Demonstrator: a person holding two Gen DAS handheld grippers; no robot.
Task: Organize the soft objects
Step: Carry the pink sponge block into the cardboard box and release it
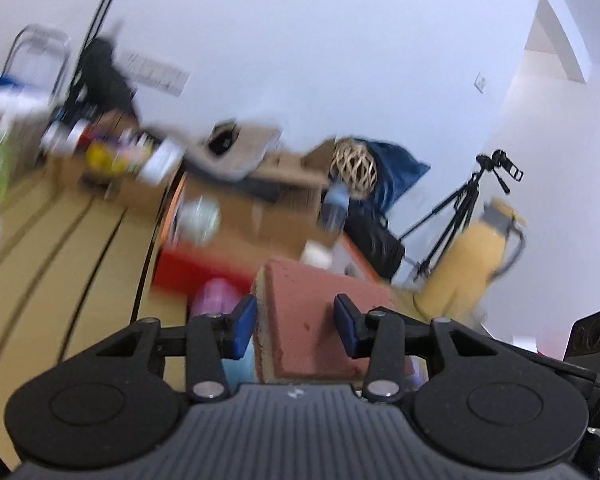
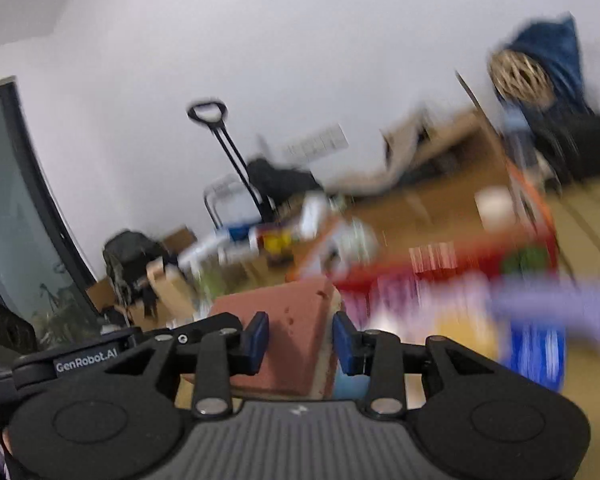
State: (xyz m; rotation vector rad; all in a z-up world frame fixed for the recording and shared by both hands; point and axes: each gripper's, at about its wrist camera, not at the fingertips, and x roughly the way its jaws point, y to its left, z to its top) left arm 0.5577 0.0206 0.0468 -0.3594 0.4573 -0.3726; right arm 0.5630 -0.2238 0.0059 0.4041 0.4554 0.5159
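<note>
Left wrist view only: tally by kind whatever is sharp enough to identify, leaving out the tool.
Red-topped sponge: 1
Camera tripod: 1
Wicker ball: 1
Yellow jug: 1
Blue bag: 1
Total: 5

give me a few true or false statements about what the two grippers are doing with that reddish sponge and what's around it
1. A reddish sponge sits between the fingers of the left hand-held gripper. True.
2. The right hand-held gripper has nothing between its fingers. False: the same kind of reddish sponge sits between its blue pads.
3. The sponge has a tan layer along one side. True.
4. The red bin lies behind the sponge in the left wrist view. True.
5. A camera tripod lies flat on the floor. False: it stands upright by the white wall.
6. The pads on both grippers are green. False: they are blue.
</note>
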